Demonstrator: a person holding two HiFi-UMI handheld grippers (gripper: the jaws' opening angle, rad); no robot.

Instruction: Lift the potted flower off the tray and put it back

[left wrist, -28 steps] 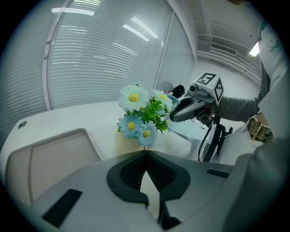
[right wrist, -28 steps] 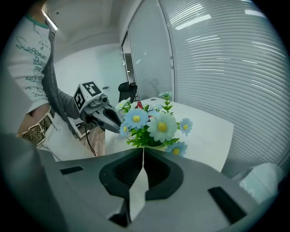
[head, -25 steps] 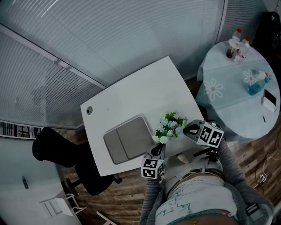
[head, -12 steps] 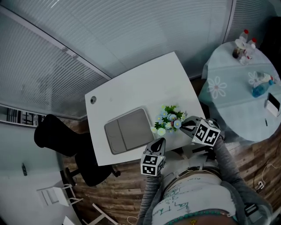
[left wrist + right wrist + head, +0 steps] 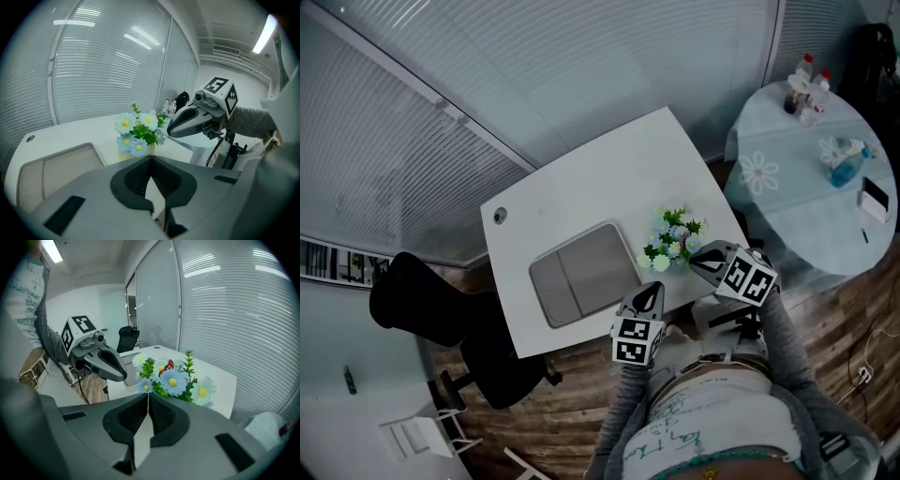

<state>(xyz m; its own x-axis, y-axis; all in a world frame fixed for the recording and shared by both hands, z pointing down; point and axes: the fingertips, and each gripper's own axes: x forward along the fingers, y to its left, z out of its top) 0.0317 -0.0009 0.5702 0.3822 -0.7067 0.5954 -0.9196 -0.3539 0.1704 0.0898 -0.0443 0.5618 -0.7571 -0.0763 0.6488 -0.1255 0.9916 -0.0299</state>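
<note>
On the white surface [image 5: 600, 187], just right of the grey tray [image 5: 581, 281], the potted flower [image 5: 673, 244] stands between the left tool [image 5: 653, 292] and the right tool [image 5: 695, 265], both with jaws together and empty.

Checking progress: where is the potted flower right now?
In the head view, the potted flower stands on the white table, right of the grey tray, not on it, near the right gripper.
</note>
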